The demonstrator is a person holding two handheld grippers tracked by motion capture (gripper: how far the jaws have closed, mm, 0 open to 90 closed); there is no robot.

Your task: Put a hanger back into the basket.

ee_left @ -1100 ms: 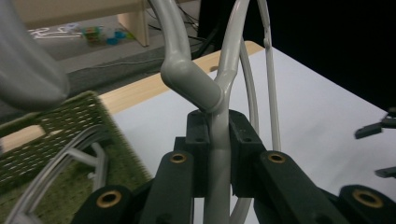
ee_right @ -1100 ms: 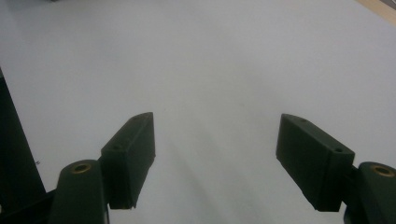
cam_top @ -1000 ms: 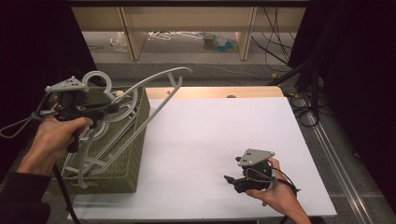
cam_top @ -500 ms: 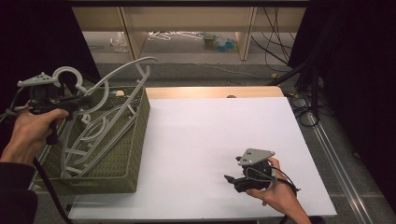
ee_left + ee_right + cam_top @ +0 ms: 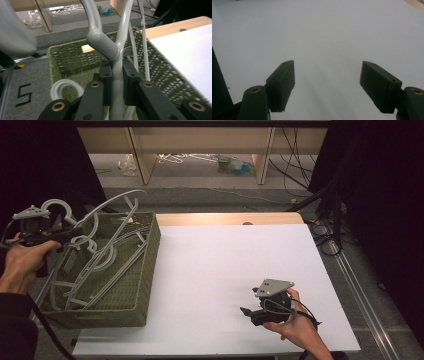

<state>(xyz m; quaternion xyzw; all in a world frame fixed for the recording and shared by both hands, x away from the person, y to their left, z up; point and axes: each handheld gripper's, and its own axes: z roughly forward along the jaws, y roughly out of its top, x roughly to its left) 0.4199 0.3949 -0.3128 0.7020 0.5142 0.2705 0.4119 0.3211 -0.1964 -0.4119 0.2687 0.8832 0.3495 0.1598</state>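
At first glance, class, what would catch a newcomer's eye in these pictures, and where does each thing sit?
The green woven basket at the table's left edge, crammed with tangled white hangers, stands out first. The left gripper has its jaws shut on one hanger's neck above the basket. The right gripper rests low on the bare white tabletop near the front right, jaws open and empty.

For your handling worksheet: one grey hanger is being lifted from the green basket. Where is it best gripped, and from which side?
Probably the straight neck just below the fork, where the left tongs clamp the grey hanger now. It is slim and even, so flat pads close squarely. Come from above the basket, since its walls and the tangled hangers block the sides.
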